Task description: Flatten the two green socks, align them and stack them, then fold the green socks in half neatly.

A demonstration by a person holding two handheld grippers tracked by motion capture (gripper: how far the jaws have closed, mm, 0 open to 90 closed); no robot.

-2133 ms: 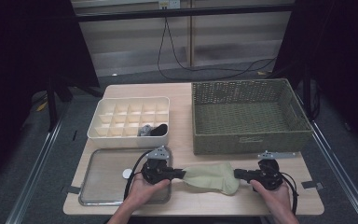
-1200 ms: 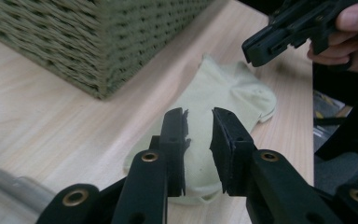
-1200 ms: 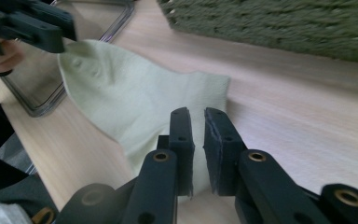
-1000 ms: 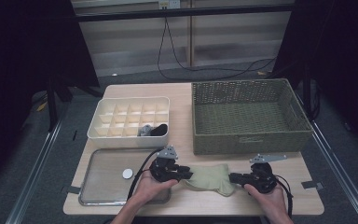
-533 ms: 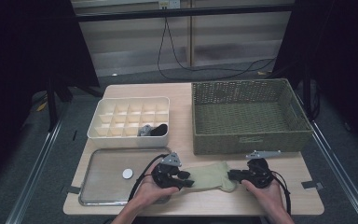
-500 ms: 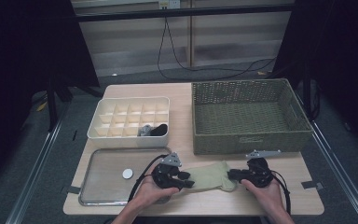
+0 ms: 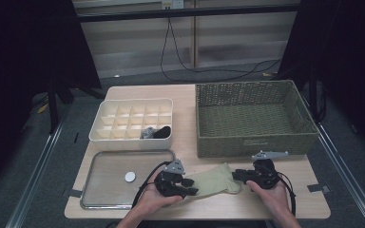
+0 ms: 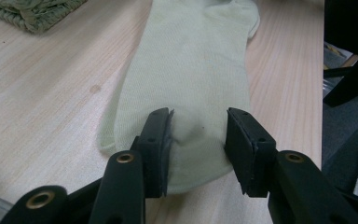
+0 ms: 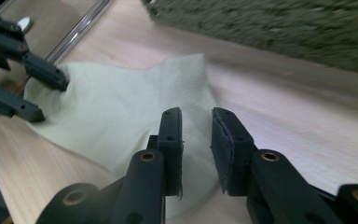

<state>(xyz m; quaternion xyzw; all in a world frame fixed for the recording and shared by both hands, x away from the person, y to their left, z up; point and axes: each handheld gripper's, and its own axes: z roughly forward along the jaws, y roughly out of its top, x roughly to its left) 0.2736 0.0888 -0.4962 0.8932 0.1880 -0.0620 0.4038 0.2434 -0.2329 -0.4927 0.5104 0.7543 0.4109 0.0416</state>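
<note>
Pale green sock (image 7: 212, 181) lies flat near the tabletop's front edge. Left gripper (image 8: 198, 135) and right gripper (image 9: 196, 136) have just been opening, one at each end, pads off the cloth. It looks soft and light; its ends seem the best places to pinch.

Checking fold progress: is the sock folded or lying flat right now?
Flat. The sock lies spread in one layer on the table, between the left gripper and right gripper; no part is doubled over.
</note>
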